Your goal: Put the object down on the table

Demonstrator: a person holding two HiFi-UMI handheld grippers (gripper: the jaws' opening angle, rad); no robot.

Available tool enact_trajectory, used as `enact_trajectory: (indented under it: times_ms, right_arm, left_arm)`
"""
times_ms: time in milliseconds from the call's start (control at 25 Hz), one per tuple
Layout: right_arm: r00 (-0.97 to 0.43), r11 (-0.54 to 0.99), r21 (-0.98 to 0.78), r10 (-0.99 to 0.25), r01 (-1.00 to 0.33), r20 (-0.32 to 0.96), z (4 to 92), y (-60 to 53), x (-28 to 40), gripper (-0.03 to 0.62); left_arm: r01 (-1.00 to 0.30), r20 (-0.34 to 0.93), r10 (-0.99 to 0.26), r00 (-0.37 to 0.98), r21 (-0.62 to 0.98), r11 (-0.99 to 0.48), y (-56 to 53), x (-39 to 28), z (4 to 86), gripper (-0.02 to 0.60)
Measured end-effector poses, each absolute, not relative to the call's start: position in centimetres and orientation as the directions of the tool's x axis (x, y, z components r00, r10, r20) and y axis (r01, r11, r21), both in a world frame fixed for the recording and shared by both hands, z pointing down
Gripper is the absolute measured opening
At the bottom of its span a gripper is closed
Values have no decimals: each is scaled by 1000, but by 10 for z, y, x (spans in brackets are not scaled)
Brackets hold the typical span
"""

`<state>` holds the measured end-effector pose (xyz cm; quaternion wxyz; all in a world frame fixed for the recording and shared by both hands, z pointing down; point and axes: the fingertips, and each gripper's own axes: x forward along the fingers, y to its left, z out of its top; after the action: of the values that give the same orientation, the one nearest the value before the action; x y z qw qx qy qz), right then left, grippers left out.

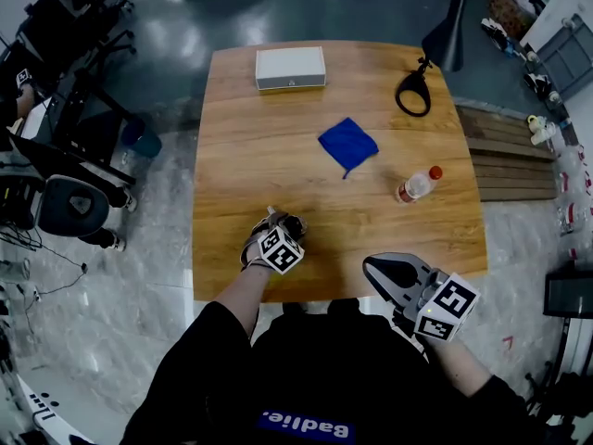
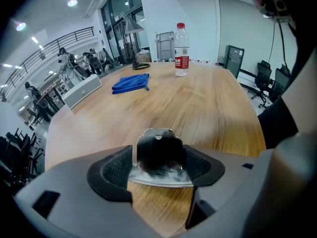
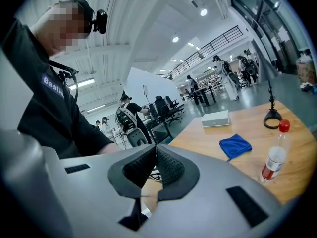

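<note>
A small black object (image 2: 159, 150) with a silvery metal rim rests on the wooden table (image 1: 232, 184) near its front edge. It stands between the pads of my left gripper (image 2: 159, 166), whose jaws are spread wide and lie close along its sides without clearly pressing it. In the head view the left gripper (image 1: 278, 221) sits low on the table with the dark object (image 1: 289, 222) at its tips. My right gripper (image 1: 372, 265) hovers off the table's front right edge, its pads (image 3: 166, 165) closed together on nothing.
A blue cloth (image 1: 347, 144) lies mid-table, with a lying plastic bottle (image 1: 419, 184) to its right. A white box (image 1: 290, 68) and a black looped strap (image 1: 413, 93) sit at the far edge. Office chairs (image 1: 69, 202) stand left of the table.
</note>
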<state>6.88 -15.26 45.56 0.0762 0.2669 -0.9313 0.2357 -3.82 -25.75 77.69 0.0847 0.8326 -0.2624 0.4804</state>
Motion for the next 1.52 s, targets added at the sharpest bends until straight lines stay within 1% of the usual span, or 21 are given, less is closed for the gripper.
enact_trajectory:
  times_ms: [40,120,400,560,720,840,880,1000,1160,1400,1520]
  right_arm:
    - [-846,745,-401,-462,-533,266,456,-153,68,6]
    - [-848,745,-404,-462,-531,261,455,-153,66,6]
    - [-855,754,-404,-460,-518,238,452,-153,54,6]
    - [-859,760,-400,-460,-512,226,447,-152,46,6]
    - [-860,764,-395,-464,-510,213,444,-148,38,6]
    - [-860,766,-393,-468,-509,201,442,-143,33,6]
    - [-860,767,-391,-470,-509,197,442,-142,32,6]
    - [-859,772,-377,-479,-511,184,437,-140,26,6]
    - [-862,791,-347,-482,-505,156,421,-138,14,6]
    - [-869,831,-257,-482,-493,109,393,-131,-2,6]
    - [-867,841,-210,-490,-498,94,386,-127,-5,6]
  left_arm:
    - [-522,839,-360,408,-110,-846,-258,-39,775,311]
    - [-528,824,-372,428,-107,-842,-259,-39,768,316]
    - [-572,735,-440,516,-87,-816,-247,-50,720,316]
    - [-573,674,-463,575,-72,-816,-224,-53,681,316]
    - [-601,586,-505,634,-38,-798,-204,-55,631,314]
    - [-628,483,-550,681,0,-778,-192,-53,578,311]
    - [-634,443,-564,697,13,-774,-188,-51,560,302]
    - [-634,341,-586,735,42,-772,-177,-46,512,245]
    - [-600,205,-581,788,37,-799,-163,-38,447,173]
    - [-588,123,-581,805,24,-809,-146,-37,389,75]
    - [-597,91,-592,801,54,-800,-138,-38,372,21]
